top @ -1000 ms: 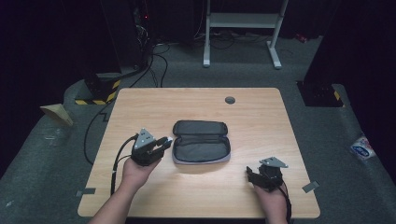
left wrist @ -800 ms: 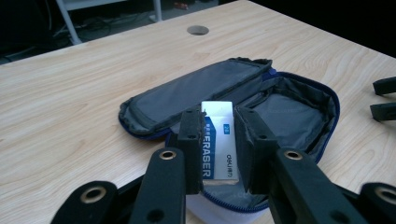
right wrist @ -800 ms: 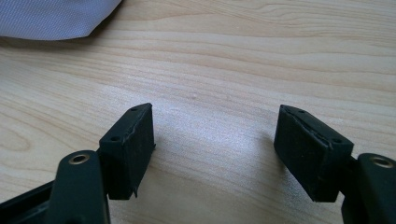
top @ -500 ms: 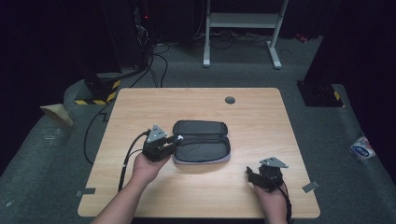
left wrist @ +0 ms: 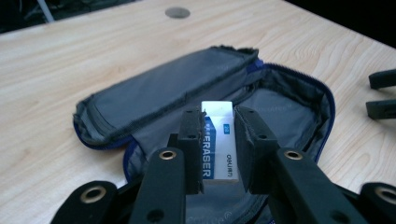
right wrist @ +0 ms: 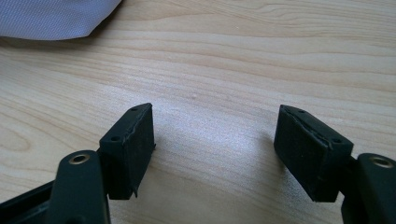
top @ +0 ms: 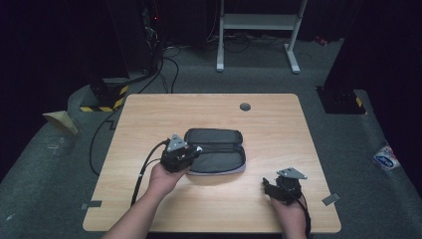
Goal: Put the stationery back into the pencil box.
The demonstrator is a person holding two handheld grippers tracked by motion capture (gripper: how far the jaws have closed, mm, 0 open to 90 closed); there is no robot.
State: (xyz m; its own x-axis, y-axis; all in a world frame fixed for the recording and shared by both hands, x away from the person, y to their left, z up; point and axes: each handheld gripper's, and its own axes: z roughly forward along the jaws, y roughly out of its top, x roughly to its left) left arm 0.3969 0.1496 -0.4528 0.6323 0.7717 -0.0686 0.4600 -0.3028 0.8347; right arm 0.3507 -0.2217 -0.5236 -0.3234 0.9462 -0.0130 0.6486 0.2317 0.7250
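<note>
A grey zip pencil case (top: 215, 151) lies open at the middle of the wooden table (top: 149, 114), its flap folded back (left wrist: 163, 88). My left gripper (top: 195, 151) (left wrist: 217, 116) hovers over the case's left end, shut on a white and blue eraser (left wrist: 218, 140) held above the open lining. My right gripper (top: 267, 185) (right wrist: 215, 140) rests low over bare wood near the front right of the table, its jaws wide apart with nothing between them. A pale corner of the case (right wrist: 56, 18) lies at the upper left of the right gripper view.
A round cable hole (top: 245, 106) sits near the table's far edge. Dark floor surrounds the table, with cables (top: 169, 64), a white metal stand (top: 259, 30) behind, and a small packet (top: 385, 158) on the floor at right. The right gripper's fingertips (left wrist: 380, 79) are at the left gripper view's right edge.
My left gripper has moved rightward from beside the case to over its open left end, carrying the eraser. The right gripper has stayed put.
</note>
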